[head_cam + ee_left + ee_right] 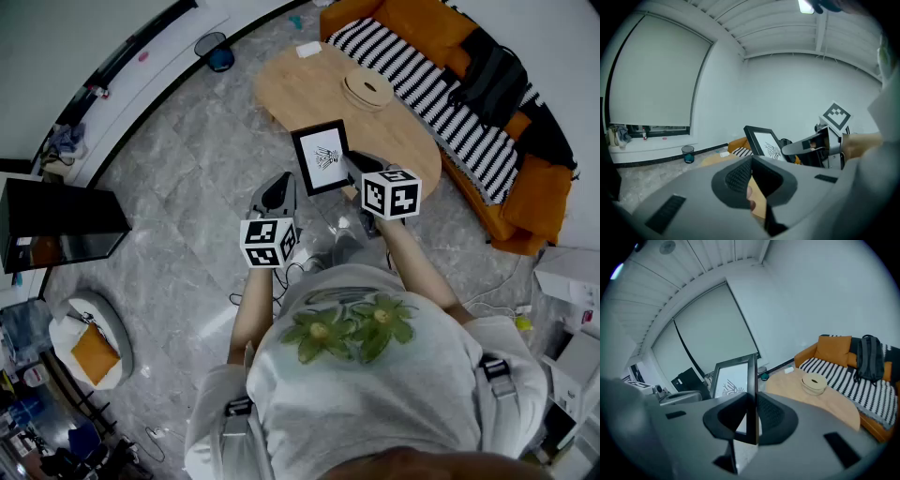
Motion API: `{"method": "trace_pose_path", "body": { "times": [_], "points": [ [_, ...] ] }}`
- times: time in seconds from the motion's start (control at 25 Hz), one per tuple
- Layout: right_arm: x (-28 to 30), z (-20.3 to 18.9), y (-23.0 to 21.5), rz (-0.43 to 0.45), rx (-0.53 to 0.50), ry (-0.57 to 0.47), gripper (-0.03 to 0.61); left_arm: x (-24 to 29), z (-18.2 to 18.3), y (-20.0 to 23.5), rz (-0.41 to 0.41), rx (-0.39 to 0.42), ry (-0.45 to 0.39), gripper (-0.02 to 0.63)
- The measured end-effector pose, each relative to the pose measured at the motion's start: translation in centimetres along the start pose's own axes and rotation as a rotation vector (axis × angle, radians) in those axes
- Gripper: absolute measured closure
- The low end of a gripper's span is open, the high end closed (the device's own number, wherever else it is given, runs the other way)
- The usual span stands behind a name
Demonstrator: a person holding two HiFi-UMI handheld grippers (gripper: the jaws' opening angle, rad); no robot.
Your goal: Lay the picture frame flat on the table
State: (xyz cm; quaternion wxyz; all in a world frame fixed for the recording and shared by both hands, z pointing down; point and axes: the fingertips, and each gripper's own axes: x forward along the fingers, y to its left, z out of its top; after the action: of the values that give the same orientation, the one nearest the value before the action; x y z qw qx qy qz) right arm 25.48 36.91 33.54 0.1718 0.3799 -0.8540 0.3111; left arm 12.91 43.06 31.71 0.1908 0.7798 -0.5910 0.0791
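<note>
The black picture frame (321, 157) with a white print is held upright in the air over the near edge of the oval wooden table (300, 89). My right gripper (354, 172) is shut on the frame's right edge; in the right gripper view the frame (736, 380) stands edge-on between the jaws (751, 420). My left gripper (277, 195) hangs just left of the frame, apart from it, jaws shut on nothing. From the left gripper view the frame (764, 143) shows ahead beyond the jaws (751, 176), with the right gripper (806, 146) beside it.
A round wooden stack (367, 90) and a white slip (308, 50) lie on the table. An orange sofa (487, 141) with a striped blanket and a black backpack (487, 73) runs along the right. A bin (216, 49) stands far left; a black cabinet (56, 220) at the left.
</note>
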Motion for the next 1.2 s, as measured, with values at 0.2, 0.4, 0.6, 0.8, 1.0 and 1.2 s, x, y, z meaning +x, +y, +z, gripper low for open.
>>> {"method": "trace_pose_path", "body": {
  "times": [0.2,0.4,0.6,0.8,1.0,1.2],
  "points": [
    [-0.1,0.1,-0.6,0.003,0.007,-0.012,0.503,0.4,-0.4,-0.3,0.006,-0.002,0.001,0.6],
    [0.1,0.5,-1.3,0.006,0.01,-0.026,0.503,1.2,-0.5,-0.7,0.018,-0.013,-0.003,0.6],
    [0.8,1.0,-2.6,0.031,0.006,-0.024,0.505,2.8,-0.7,-0.9,0.035,-0.029,-0.006,0.6],
    [1.9,1.7,-4.2,0.054,-0.01,-0.006,0.505,4.3,-1.2,-1.0,0.072,-0.061,-0.01,0.6],
    [3.7,1.8,-5.5,0.06,-0.01,0.022,0.505,5.4,-2.5,-0.7,0.089,-0.075,0.024,0.6],
    [6.9,2.4,-5.9,0.056,0.007,0.047,0.506,7.5,-2.1,2.2,0.094,-0.106,0.04,0.6]
  ]
}}
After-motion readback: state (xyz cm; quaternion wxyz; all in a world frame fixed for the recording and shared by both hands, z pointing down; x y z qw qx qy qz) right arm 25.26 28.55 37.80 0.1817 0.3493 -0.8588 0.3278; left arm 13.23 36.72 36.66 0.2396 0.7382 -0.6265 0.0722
